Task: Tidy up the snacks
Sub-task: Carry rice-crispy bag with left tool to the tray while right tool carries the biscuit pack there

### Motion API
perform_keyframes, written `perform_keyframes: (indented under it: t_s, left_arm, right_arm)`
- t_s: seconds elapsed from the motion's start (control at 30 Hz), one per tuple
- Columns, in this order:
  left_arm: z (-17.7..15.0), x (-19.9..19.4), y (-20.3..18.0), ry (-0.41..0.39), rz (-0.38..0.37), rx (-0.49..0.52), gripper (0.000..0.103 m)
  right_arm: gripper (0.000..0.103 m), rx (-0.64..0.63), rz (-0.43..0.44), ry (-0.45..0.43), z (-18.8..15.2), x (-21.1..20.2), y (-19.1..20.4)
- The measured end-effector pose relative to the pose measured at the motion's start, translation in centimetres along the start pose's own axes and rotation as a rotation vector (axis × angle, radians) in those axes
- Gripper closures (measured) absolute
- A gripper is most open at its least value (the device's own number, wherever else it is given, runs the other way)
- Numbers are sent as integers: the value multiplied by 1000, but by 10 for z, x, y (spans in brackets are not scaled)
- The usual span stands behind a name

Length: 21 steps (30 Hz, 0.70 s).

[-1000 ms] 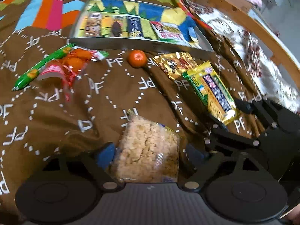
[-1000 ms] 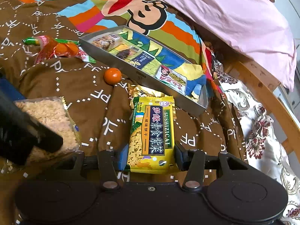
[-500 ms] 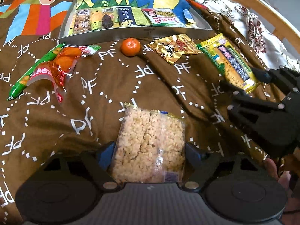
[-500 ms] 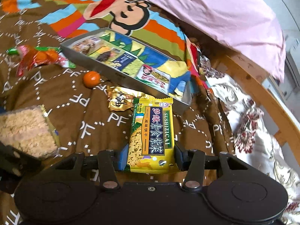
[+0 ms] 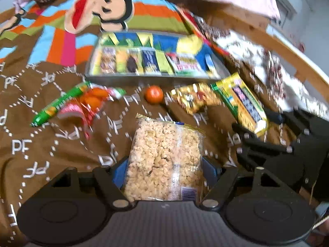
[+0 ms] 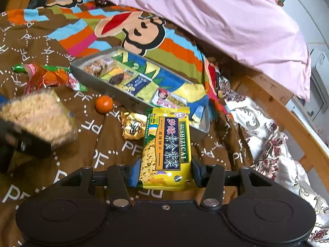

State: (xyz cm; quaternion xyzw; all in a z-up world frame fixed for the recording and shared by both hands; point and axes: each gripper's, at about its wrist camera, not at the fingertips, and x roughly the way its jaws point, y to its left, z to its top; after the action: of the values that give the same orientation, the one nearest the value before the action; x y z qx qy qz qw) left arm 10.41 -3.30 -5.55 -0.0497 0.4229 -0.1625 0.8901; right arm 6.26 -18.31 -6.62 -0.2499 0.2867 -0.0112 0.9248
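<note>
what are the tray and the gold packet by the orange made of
Tray: looks like thin metal, with dull grey, flat, straight walls; painted card is possible. Gold packet: looks like metallised foil film, crinkled, with bright glints along its creases.

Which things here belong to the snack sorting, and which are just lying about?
Job:
- puffed rice pack, between left gripper fingers, closing
- yellow seaweed cracker pack, in right gripper
- grey tray
- gold packet
- orange
- red and green packets

Lying about:
- pink pillow
- brown blanket
</note>
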Motion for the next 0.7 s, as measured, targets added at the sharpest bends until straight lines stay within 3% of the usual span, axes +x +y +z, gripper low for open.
perform_keyframes:
  t_s: [0.17,0.53,0.7]
  left_arm:
    - [5,-8,5,-70,21,-18,26]
    - [7,-9,4,-99,35,-17,26]
    - [15,-9,1,-151,54,1,26]
  right_arm:
    - [52,0,-8,-34,2,-3,0]
    - [52,3,-9,-56,2,-6,2]
    - [52,4,-16,-87,5,-9,2]
